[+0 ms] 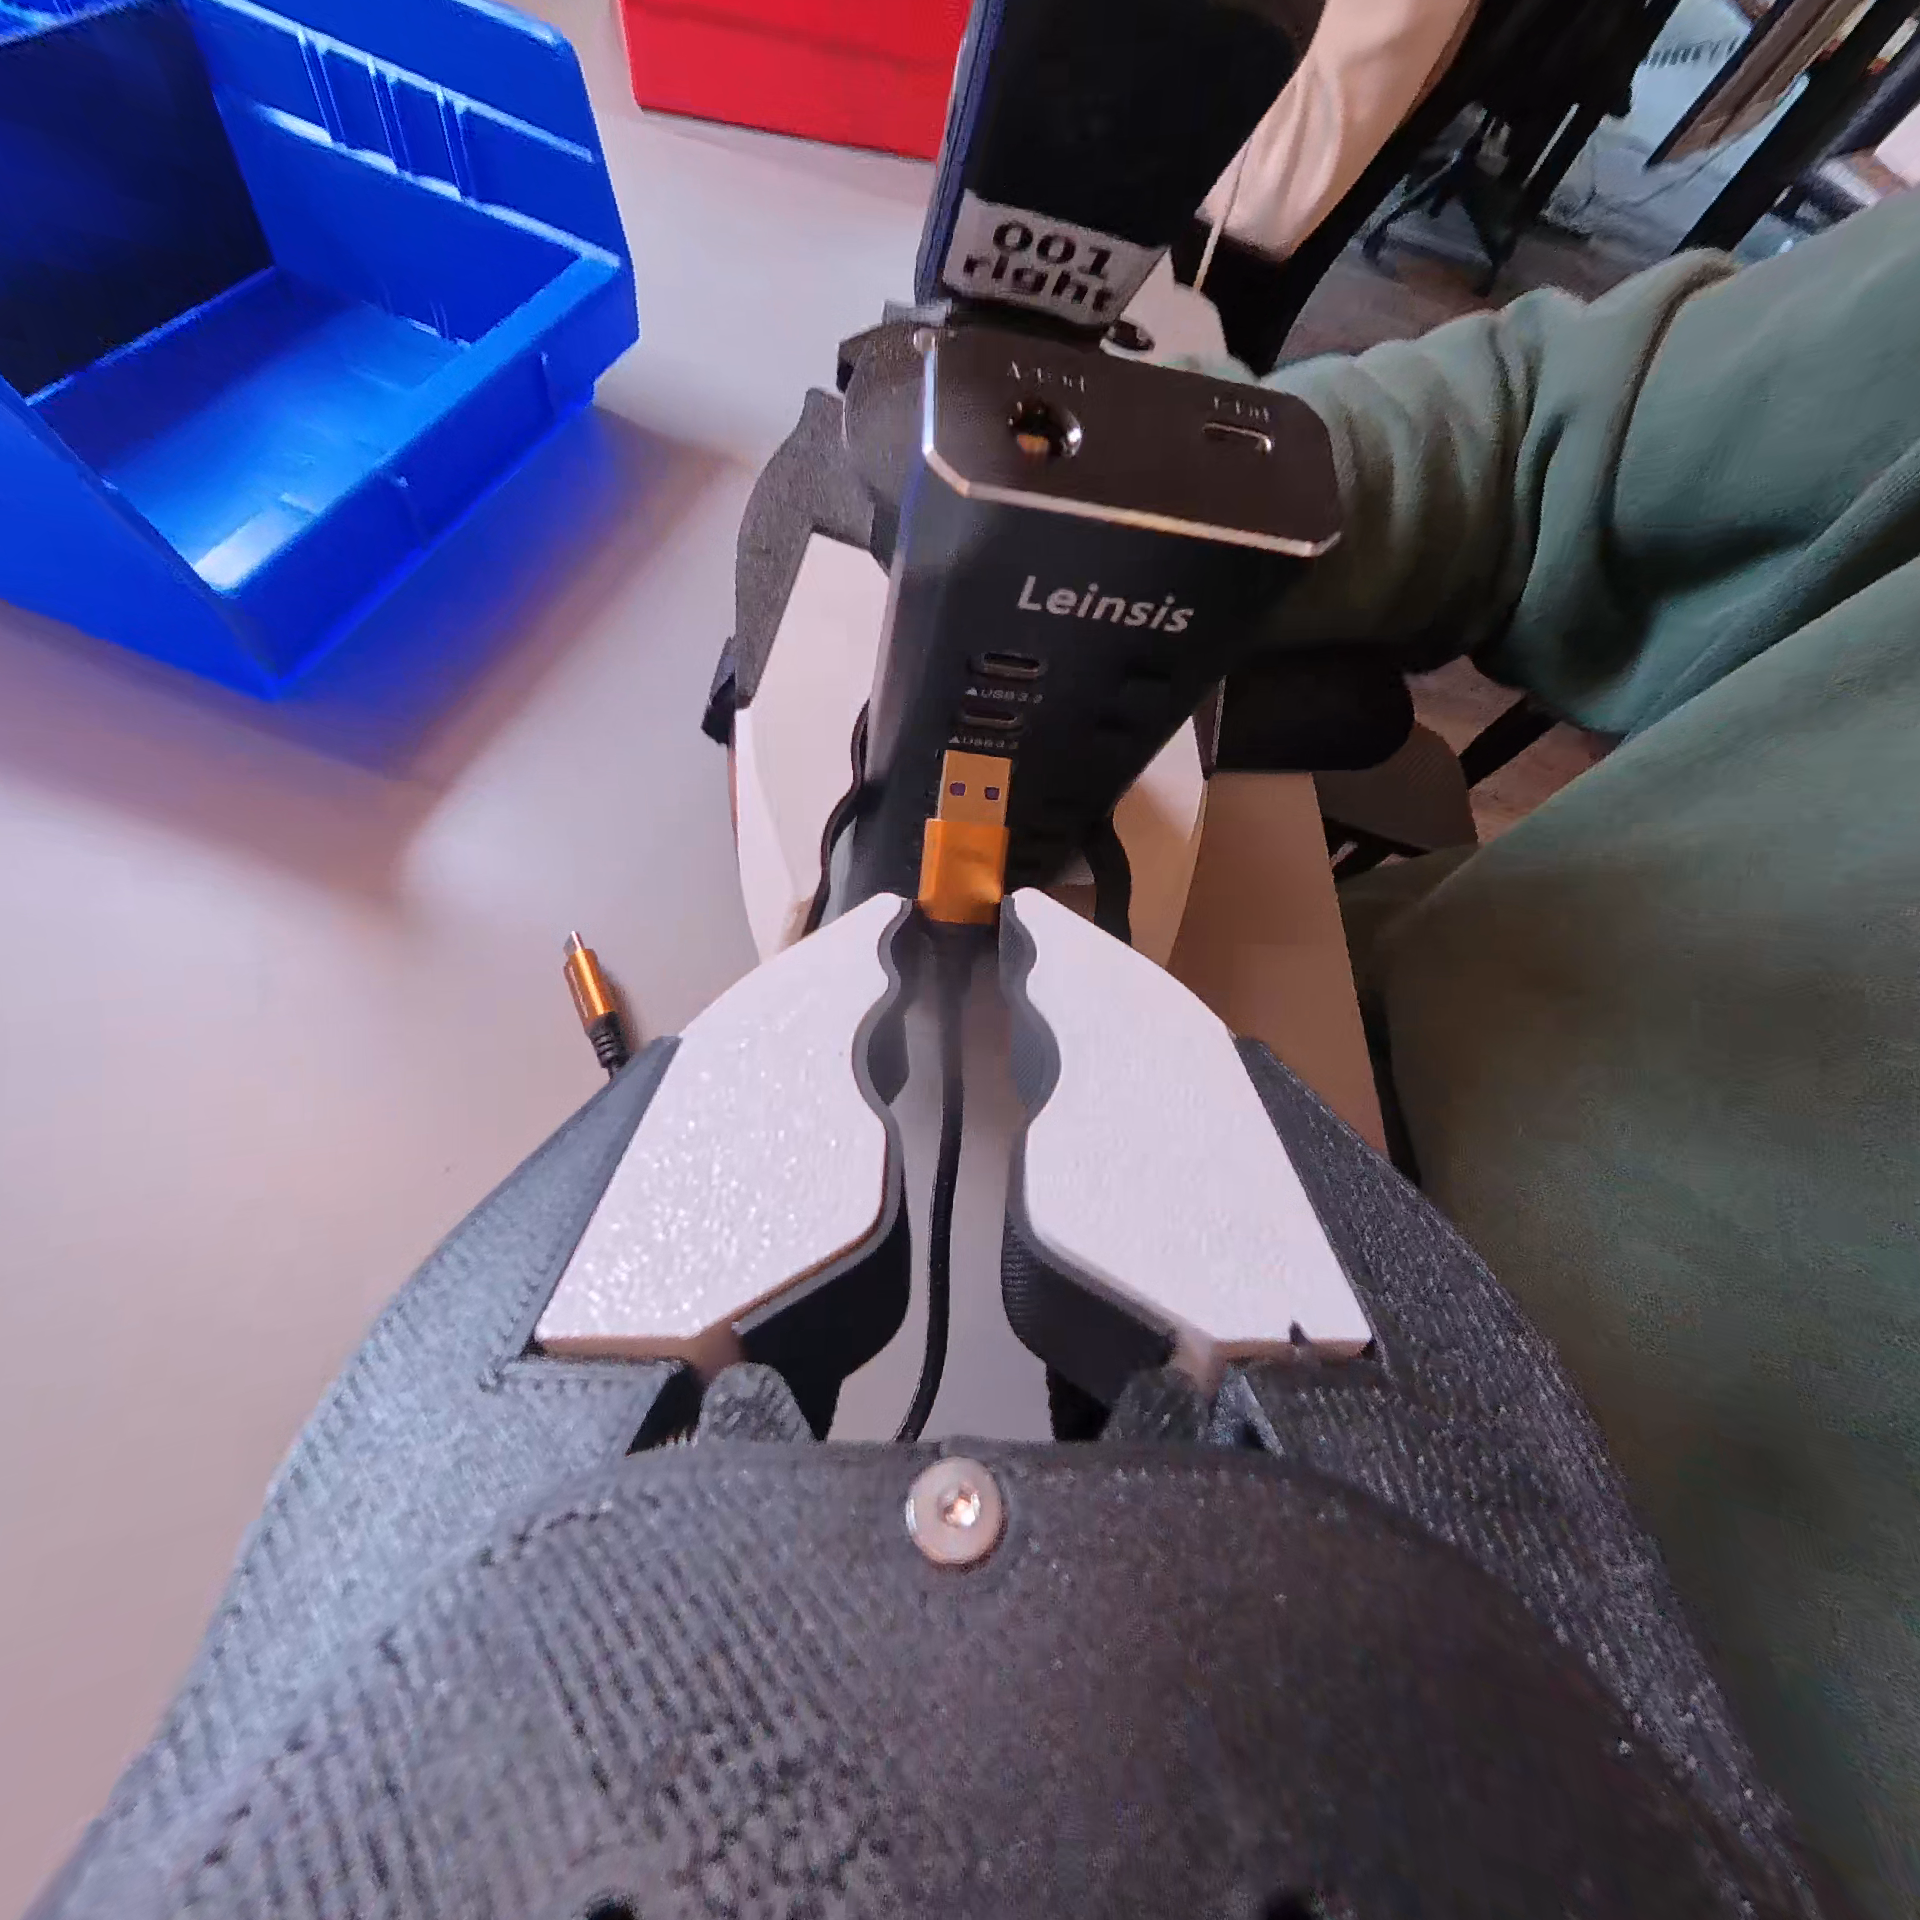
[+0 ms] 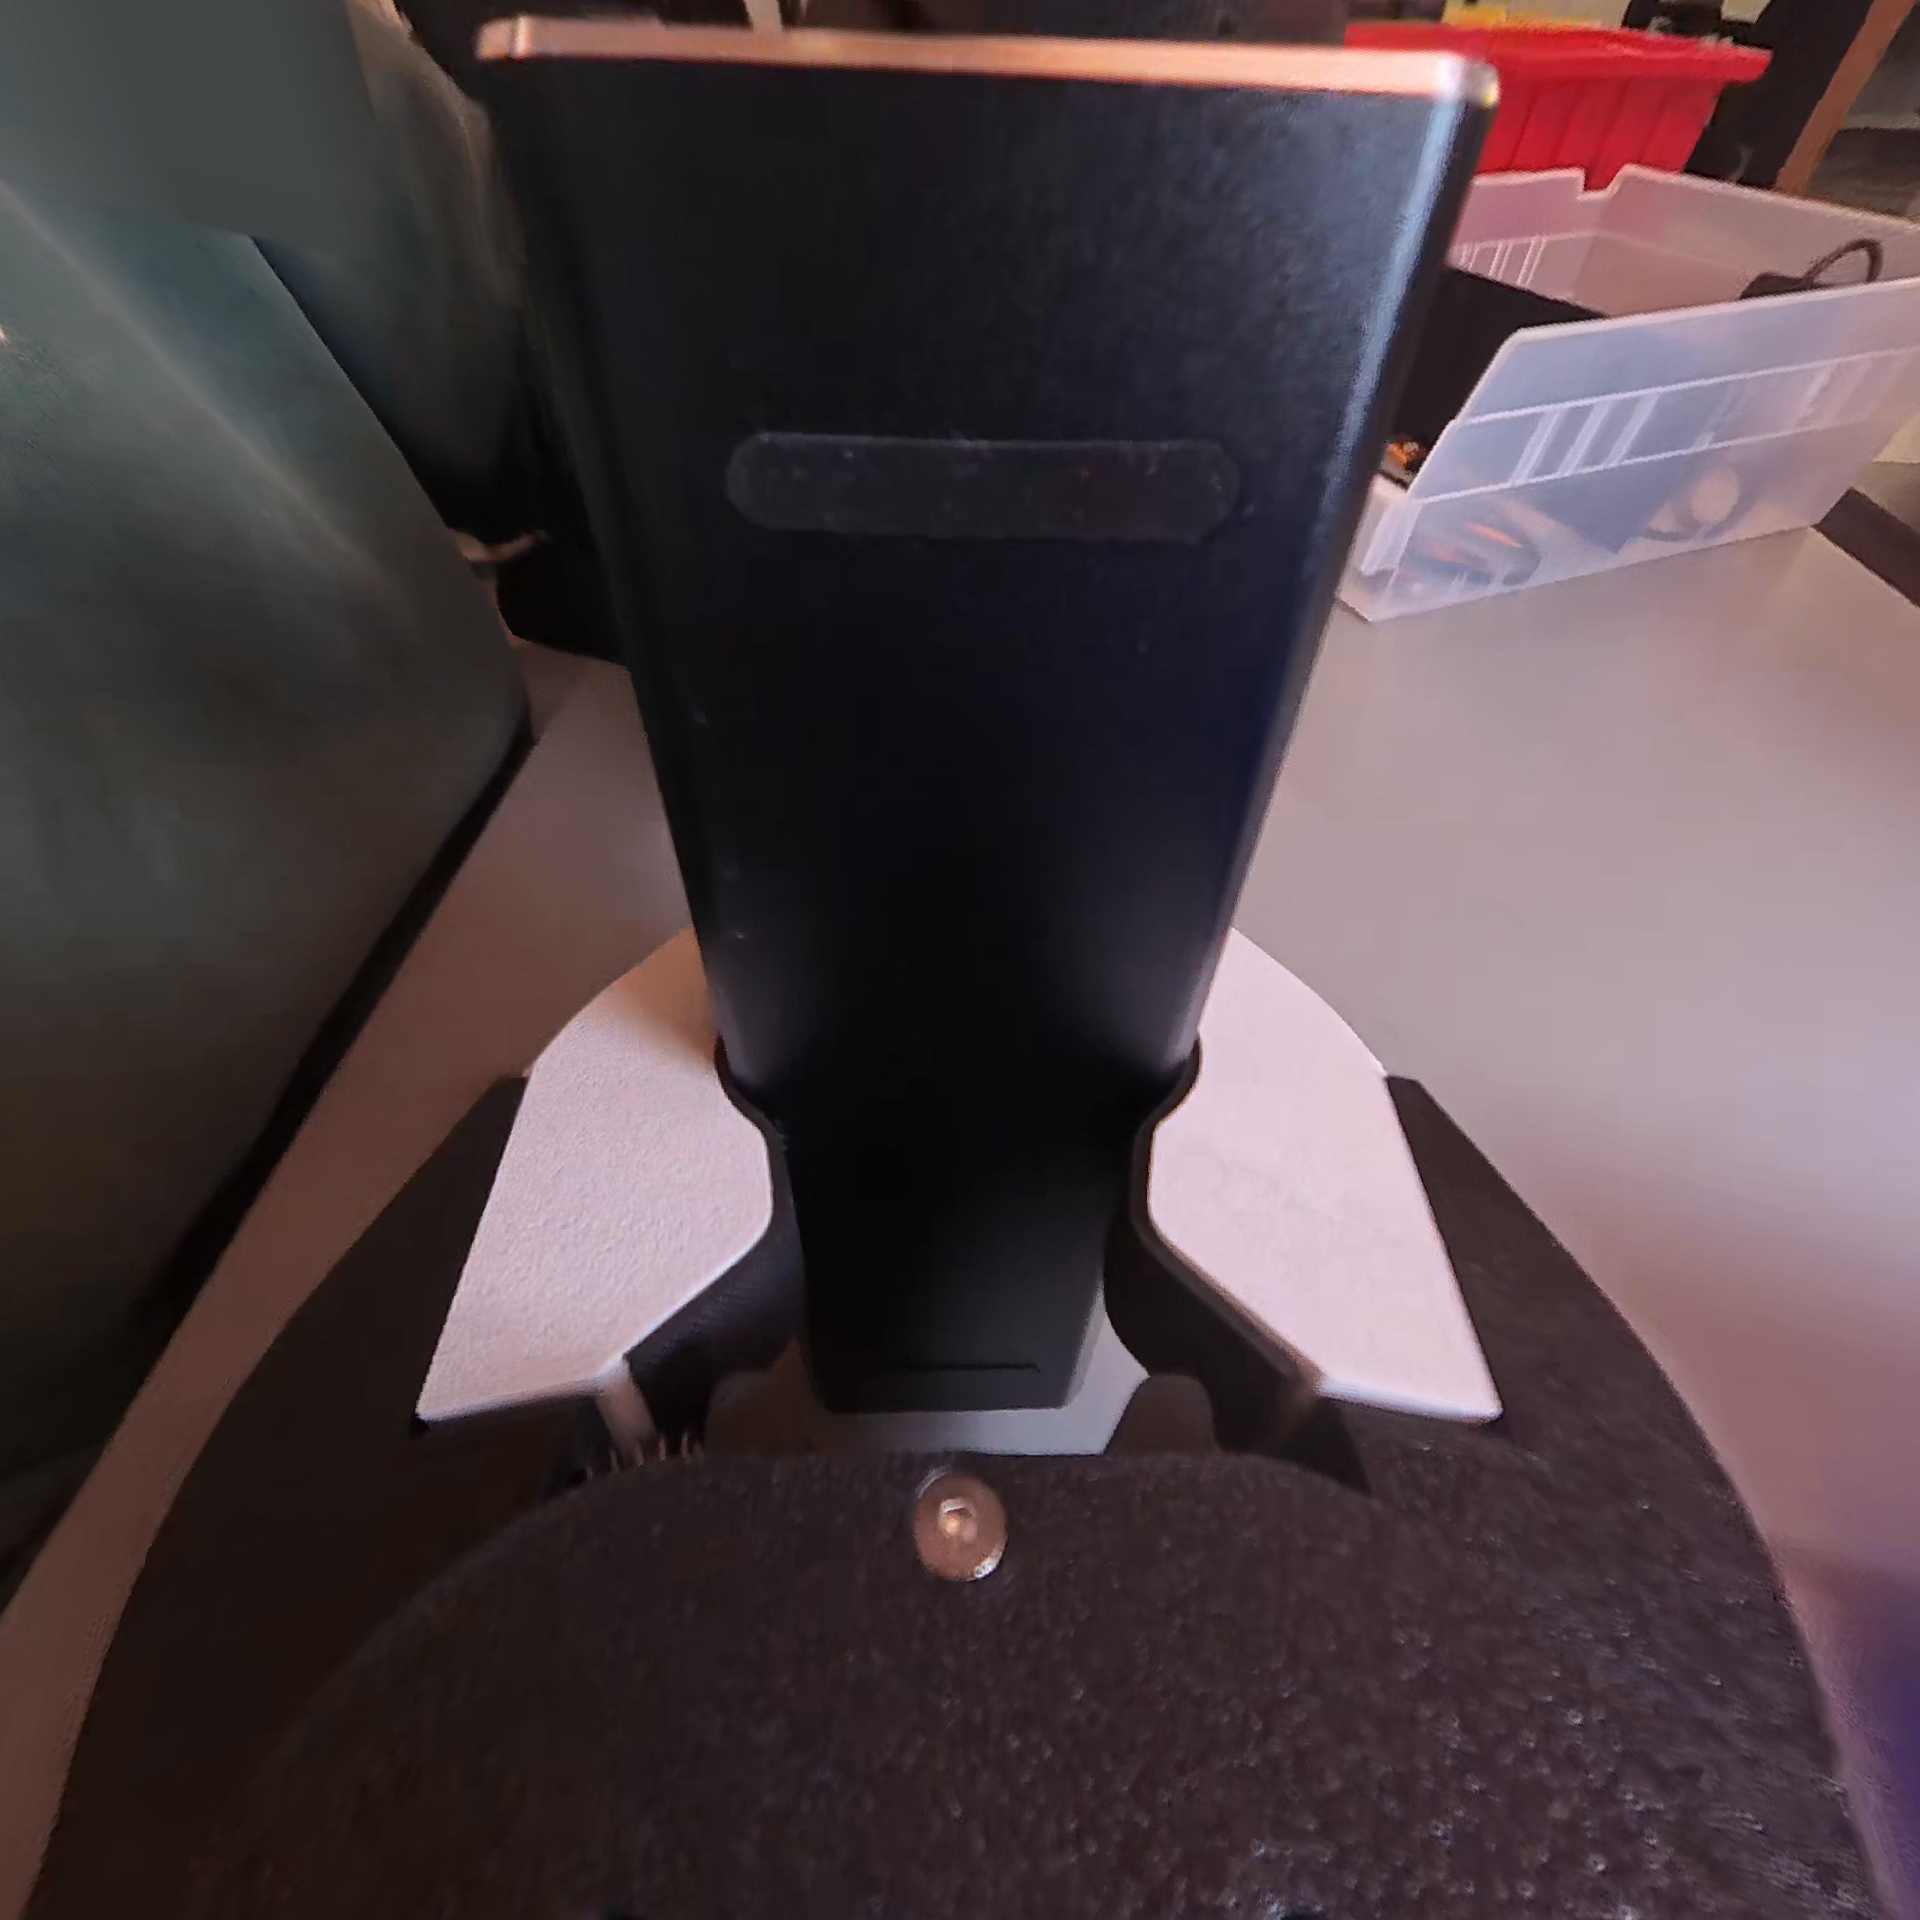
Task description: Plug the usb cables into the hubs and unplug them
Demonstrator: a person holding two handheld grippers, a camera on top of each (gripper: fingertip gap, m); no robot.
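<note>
In the left wrist view my left gripper (image 1: 961,906) is shut on an orange USB-A plug (image 1: 966,847). Its metal tip touches the port side of a dark grey hub (image 1: 1081,582), at a port below two small oval ports; how deep it sits I cannot tell. The plug's black cable (image 1: 940,1247) runs back between my fingers. The cable's other orange plug (image 1: 589,987) lies on the table to the left. My right gripper (image 2: 958,1081) is shut on the hub (image 2: 966,623) and holds it upright; only the hub's plain back with a rubber strip shows there.
A blue bin (image 1: 260,343) and a red bin (image 1: 800,73) stand at the far left of the pale table (image 1: 260,1039). A green sleeve (image 1: 1662,468) fills the right. In the right wrist view a clear plastic organiser (image 2: 1662,436) and a red crate (image 2: 1579,94) stand at the back right. Less than 4 cm separates the two grippers' tips.
</note>
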